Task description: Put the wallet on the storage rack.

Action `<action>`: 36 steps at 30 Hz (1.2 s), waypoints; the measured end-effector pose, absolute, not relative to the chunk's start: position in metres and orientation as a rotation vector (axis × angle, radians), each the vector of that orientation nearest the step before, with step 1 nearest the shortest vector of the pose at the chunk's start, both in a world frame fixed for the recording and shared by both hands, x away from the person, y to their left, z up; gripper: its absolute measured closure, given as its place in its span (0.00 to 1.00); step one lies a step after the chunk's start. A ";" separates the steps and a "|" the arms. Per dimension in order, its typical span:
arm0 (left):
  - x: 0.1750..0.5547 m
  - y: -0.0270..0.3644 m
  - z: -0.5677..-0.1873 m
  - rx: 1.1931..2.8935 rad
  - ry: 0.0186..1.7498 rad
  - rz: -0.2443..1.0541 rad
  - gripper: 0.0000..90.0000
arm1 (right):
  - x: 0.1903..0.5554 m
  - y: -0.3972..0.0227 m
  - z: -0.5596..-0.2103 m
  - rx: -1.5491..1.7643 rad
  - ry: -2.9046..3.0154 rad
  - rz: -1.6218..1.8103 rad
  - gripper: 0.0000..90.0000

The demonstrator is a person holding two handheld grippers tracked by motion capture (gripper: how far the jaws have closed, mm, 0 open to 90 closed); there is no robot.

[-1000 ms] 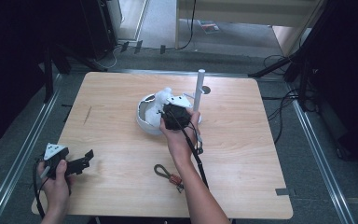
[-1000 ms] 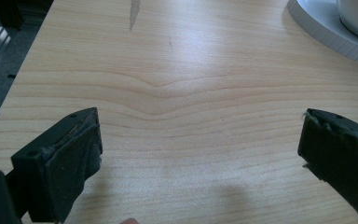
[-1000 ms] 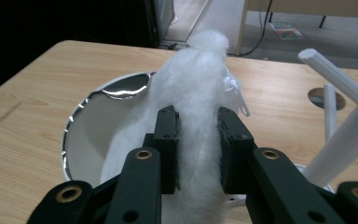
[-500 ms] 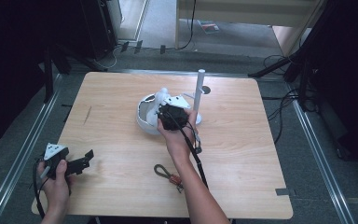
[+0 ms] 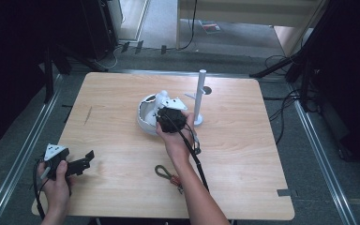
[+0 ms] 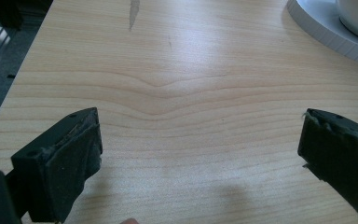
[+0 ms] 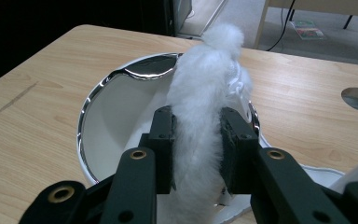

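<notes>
object: white fluffy tuft (image 7: pixel 205 88) | state: pinched at mid-length, upper end free | pose: upright | place: over the white bowl (image 7: pixel 107 121), at its near rim

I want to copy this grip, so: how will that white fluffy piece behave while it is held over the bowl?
The white fluffy piece looks soft: the right gripper has pinched it narrow between its pads, so it probably squashes easily. It stands up above the jaws, so it is likely very light. Its fuzzy surface probably resists slipping. It should not harm the bowl.
</notes>
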State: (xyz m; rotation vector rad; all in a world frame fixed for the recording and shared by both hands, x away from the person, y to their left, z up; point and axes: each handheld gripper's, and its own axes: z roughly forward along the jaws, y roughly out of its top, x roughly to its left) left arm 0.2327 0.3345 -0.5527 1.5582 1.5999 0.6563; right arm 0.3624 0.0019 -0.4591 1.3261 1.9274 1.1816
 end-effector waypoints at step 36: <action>0.232 0.335 -0.553 1.554 1.598 0.655 0.00 | 0.332 -0.029 -0.450 1.136 2.161 1.188 0.30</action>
